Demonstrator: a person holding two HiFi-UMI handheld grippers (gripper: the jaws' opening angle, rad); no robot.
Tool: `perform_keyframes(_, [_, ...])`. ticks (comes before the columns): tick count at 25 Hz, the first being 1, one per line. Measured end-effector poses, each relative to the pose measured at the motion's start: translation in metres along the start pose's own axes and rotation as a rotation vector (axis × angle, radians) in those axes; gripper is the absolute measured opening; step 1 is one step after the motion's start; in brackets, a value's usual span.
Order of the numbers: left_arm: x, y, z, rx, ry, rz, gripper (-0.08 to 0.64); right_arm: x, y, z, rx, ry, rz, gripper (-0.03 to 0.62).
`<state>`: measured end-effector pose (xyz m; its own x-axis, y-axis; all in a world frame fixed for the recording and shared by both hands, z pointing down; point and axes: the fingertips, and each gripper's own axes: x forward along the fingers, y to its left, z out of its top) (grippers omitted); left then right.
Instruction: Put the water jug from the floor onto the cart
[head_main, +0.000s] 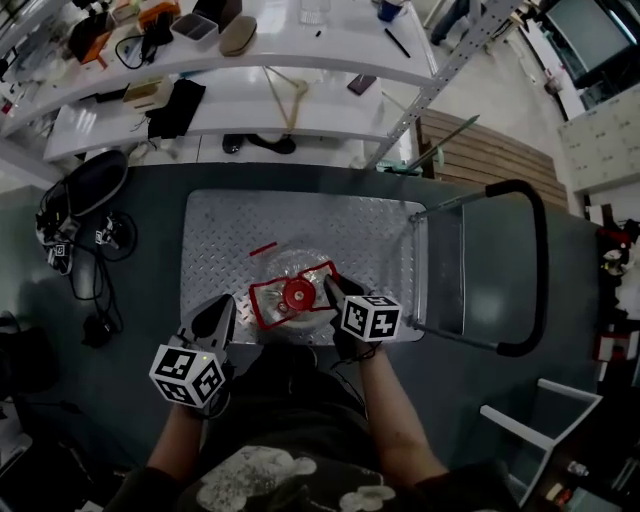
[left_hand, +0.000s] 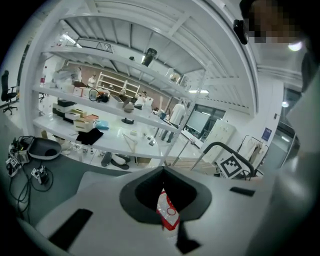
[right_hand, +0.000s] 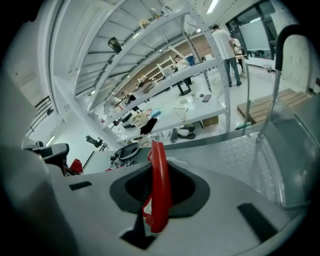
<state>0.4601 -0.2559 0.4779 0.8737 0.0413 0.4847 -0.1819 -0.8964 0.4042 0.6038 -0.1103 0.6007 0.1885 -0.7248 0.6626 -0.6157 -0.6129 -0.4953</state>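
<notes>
The water jug (head_main: 290, 262) is clear with a red cap (head_main: 297, 294) and a red handle frame (head_main: 268, 300). It is over the near edge of the cart's metal deck (head_main: 230, 230); I cannot tell whether it rests there or hangs. My right gripper (head_main: 333, 290) is shut on the right side of the red handle (right_hand: 159, 185), which stands upright between its jaws. My left gripper (head_main: 236, 308) is at the handle's left side, its jaws closed on a red-and-white piece of the jug (left_hand: 167, 212). The jug's body is hidden in both gripper views.
The cart's black push handle (head_main: 540, 270) rises at the right end of the deck. White shelves (head_main: 300, 60) with loose items stand beyond the cart. Cables and a black bag (head_main: 85, 185) lie on the floor at the left. A white frame (head_main: 540, 420) stands at the lower right.
</notes>
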Motion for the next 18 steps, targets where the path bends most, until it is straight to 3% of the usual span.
perform_keyframes(5, [0.02, -0.004, 0.003, 0.016, 0.033, -0.053, 0.009, -0.012, -0.037, 0.0, 0.007, -0.01, -0.089, 0.046])
perform_keyframes(13, [0.035, -0.006, 0.01, 0.033, 0.048, -0.112, 0.008, -0.011, -0.041, -0.001, 0.055, -0.049, -0.14, 0.046])
perform_keyframes(18, [0.037, -0.004, 0.015, 0.037, 0.045, -0.138, 0.009, -0.019, -0.03, -0.001, 0.048, -0.062, -0.105, 0.147])
